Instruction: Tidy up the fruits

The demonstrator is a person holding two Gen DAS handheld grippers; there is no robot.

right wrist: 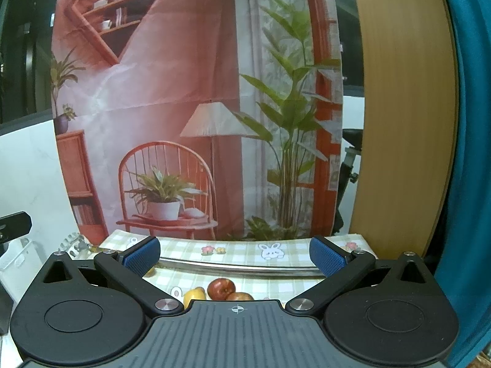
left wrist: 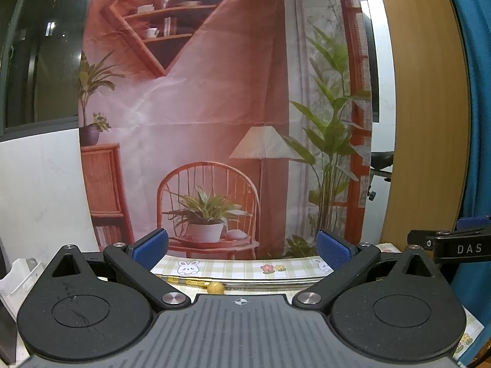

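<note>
Behind the table hangs a printed backdrop [right wrist: 172, 98] of a pink room with a chair, lamp and potted plants, the largest thing in front of both my claws. Below it lies the checked tablecloth [right wrist: 239, 250] with rabbits and flowers, crossed by the silver rim of a tray [right wrist: 245, 267].

My right gripper [right wrist: 234, 256] stands wide apart, its blue pads [right wrist: 139, 256] holding nothing and touching nothing. Just in front of its body, on the tray, sit a red apple [right wrist: 221, 288], a second reddish fruit [right wrist: 240, 297] partly hidden by the gripper's body, and a yellow fruit [right wrist: 194, 295] beside them on the left; I cannot tell what kind these two are.

My left gripper [left wrist: 242, 247] is equally wide apart and empty, its blue pads [left wrist: 333, 250] clear of everything. A small yellow fruit [left wrist: 215, 288] lies low between its fingers, by the same tray rim [left wrist: 276, 282]. A white basket [left wrist: 18, 276] shows at the left edge.
</note>
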